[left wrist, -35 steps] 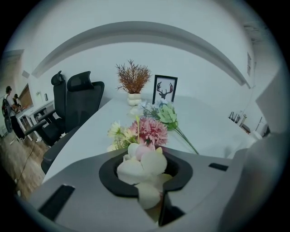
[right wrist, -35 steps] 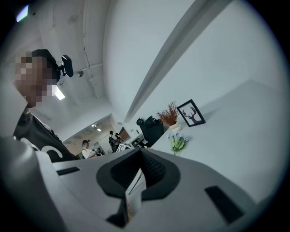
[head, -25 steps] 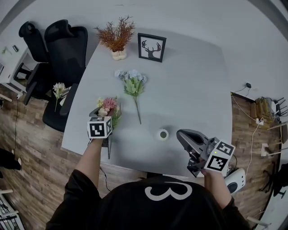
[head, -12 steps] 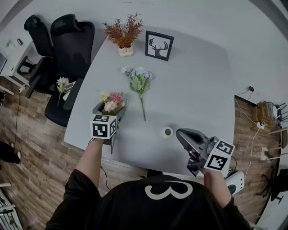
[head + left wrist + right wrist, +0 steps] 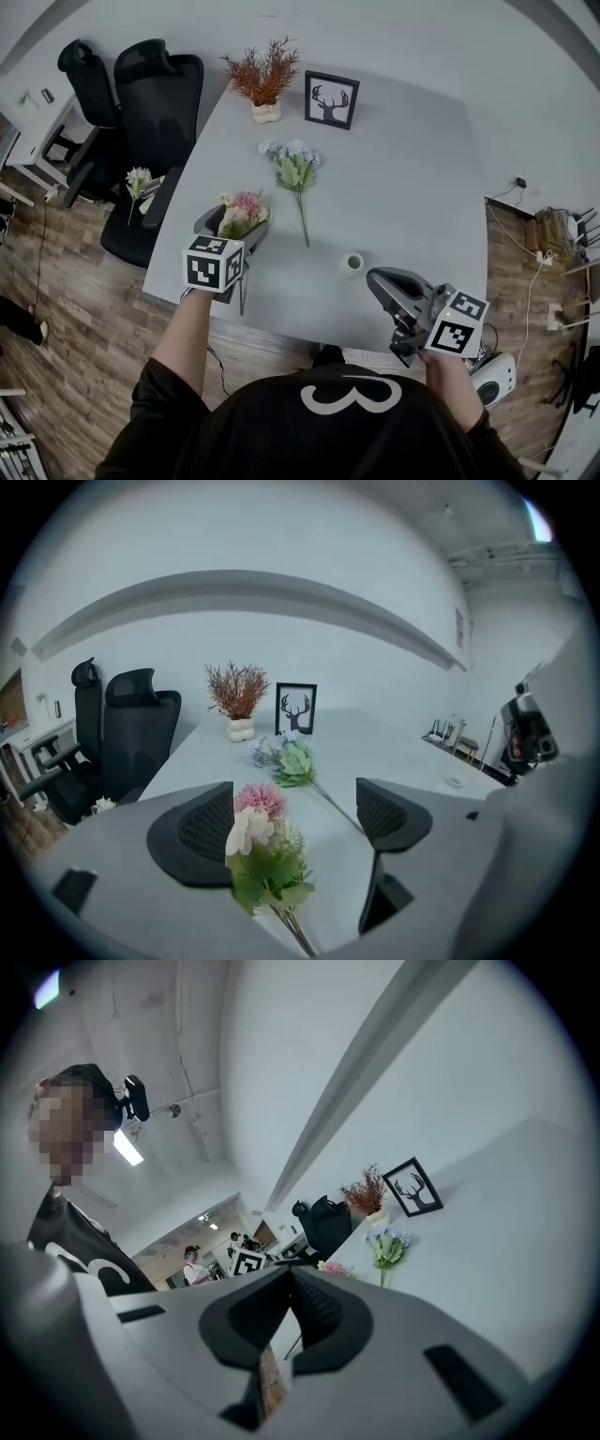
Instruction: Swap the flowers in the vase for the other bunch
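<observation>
Black office chairs point(image 5: 150, 98) stand at the far left, off the desk's point(image 5: 412, 187) edge, one with a small flower sprig point(image 5: 139, 180) lying on it. Next we come to the left tool point(image 5: 292, 819). Its jaws are spread and have just been opening, and the pink bunch point(image 5: 261, 841) sits between them, closer to the left jaw, with neither pad pressing on it (whether its stem rests on the desk we cannot tell). Beyond it, near the middle of the desk, the blue bunch point(image 5: 295, 164) lies flat with its stem pointing back toward us. A dried plant point(image 5: 265, 80) and a framed deer picture point(image 5: 331, 98) stand at the far edge. To the right of the bunches, the small white vase point(image 5: 353, 263) stands upright on the desk, with both bunches outside it. Furthest right, the right tool point(image 5: 289, 1288) hangs over the near edge, its jaws pressed together on nothing.
</observation>
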`<state>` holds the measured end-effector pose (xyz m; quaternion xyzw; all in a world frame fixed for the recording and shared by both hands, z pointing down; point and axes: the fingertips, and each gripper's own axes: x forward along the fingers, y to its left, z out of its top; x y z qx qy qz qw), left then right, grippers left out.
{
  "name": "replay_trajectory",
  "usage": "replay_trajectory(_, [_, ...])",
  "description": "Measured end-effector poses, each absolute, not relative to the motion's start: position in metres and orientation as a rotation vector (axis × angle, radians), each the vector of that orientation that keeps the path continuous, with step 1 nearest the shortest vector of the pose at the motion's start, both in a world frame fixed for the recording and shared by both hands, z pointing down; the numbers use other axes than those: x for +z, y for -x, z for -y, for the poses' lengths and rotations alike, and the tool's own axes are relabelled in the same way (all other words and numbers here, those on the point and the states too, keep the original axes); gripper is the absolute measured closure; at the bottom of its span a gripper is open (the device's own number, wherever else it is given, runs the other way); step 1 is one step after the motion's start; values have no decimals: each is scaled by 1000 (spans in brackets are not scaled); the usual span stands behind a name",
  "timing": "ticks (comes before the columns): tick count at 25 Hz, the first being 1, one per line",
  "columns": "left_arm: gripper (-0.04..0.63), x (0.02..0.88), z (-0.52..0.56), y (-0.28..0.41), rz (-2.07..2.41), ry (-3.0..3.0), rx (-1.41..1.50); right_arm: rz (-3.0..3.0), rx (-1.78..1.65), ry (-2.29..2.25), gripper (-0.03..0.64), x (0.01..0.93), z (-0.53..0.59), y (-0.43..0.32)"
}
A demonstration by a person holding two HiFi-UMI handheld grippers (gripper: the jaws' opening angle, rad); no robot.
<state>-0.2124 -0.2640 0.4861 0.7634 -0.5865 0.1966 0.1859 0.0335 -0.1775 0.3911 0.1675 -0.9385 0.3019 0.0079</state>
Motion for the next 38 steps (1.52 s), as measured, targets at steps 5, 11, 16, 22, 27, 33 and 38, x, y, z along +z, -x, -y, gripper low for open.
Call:
replay_trajectory(5, [196, 432, 230, 176, 1537, -2308, 412, 2970, 887, -554, 609, 377, 156, -32])
replay_trajectory(11, [363, 375, 160, 124, 1311, -2446, 198, 3028, 816, -531, 609, 356, 117, -19])
replay_trajectory(16, [546, 326, 99, 98, 1135, -2566, -2, 3068, 770, -526, 609, 344, 80, -7])
replay_trajectory(22, [583, 295, 30, 74, 975, -2661, -93, 3092, 736, -528, 609, 337, 41, -2])
replay_trajectory(27, [584, 310, 0, 68, 937, -2620, -122, 3095, 725, -527, 609, 337, 14, 2])
replay_trajectory(33, [584, 304, -13, 62, 905, -2642, -124, 3100, 707, -539, 609, 333, -3, -1])
replay_trajectory(38, [584, 299, -13, 61, 903, -2662, -124, 3101, 693, -559, 609, 329, -5, -5])
